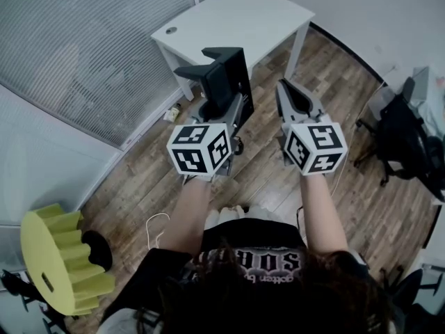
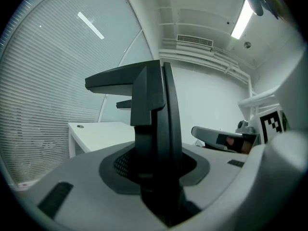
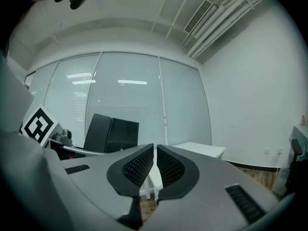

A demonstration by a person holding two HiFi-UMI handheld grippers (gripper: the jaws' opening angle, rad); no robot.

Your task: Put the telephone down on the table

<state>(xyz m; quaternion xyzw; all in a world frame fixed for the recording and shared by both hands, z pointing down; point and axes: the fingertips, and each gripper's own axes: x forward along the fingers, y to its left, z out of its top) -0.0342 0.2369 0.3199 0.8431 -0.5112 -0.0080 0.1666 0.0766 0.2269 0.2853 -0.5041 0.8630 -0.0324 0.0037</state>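
A black telephone (image 1: 222, 75) stands upright between the jaws of my left gripper (image 1: 221, 106), which is shut on its lower part; in the left gripper view the telephone (image 2: 154, 119) fills the middle and hides the gap of the left gripper (image 2: 156, 172). It hangs in the air short of the white table (image 1: 243, 19), whose top (image 2: 96, 134) lies beyond and lower. My right gripper (image 1: 292, 92) is held beside it, apart from the phone, its pads closed together on nothing (image 3: 155, 165). From the right gripper view the telephone (image 3: 110, 134) shows at the left and the table (image 3: 199, 149) behind the jaws.
A glass wall with blinds (image 1: 83, 54) runs along the left. A yellow-green stool (image 1: 59, 259) stands at the lower left on the wooden floor (image 1: 139, 179). A black office chair (image 1: 403, 138) is at the right. A white cable (image 1: 156, 221) lies by the person's feet.
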